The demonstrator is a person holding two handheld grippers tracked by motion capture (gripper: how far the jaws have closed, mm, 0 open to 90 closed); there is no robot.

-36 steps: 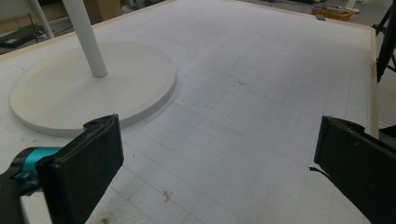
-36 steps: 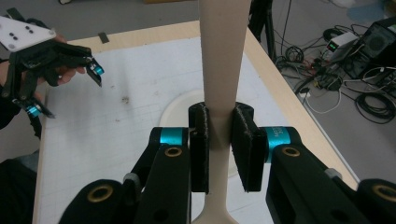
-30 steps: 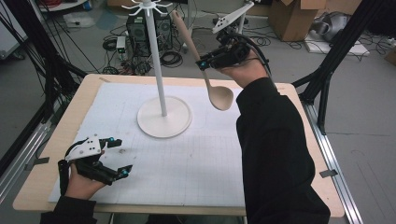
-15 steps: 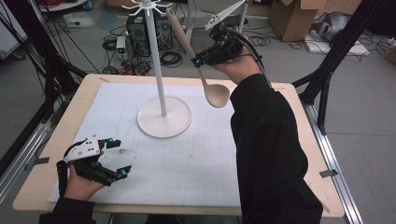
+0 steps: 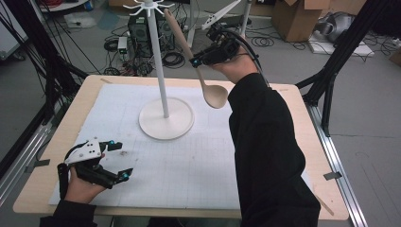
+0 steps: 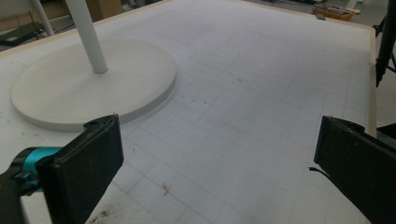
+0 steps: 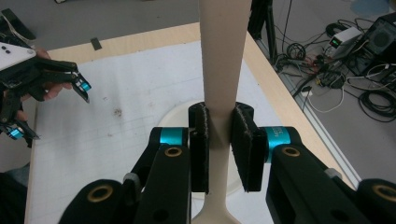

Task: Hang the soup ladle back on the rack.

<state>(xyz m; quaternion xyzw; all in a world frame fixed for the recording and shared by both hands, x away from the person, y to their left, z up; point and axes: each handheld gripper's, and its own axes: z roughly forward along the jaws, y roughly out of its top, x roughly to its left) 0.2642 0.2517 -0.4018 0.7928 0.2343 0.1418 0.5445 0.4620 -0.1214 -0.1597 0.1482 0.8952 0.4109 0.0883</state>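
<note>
A pale wooden spoon (image 5: 198,66) hangs in the air over the table's far side, handle up and bowl down, its handle tip near the hooks at the top of the white stand (image 5: 156,56). My right gripper (image 5: 196,61) is shut on the spoon's handle; in the right gripper view both pads clamp the handle (image 7: 219,70). The stand's round base (image 5: 166,118) sits mid-table, also seen in the left gripper view (image 6: 88,88). My left gripper (image 5: 118,161) rests open near the table's front left corner, nothing between its pads (image 6: 84,168).
A white gridded mat (image 5: 189,156) covers most of the wooden table (image 5: 312,137). Cables, a computer case and cardboard boxes lie on the floor beyond the far edge. Black frame legs stand at both sides.
My right gripper has lifted the spoon slightly and moved it left, bringing the handle tip closer to the stand's top. The left gripper has stayed put.
</note>
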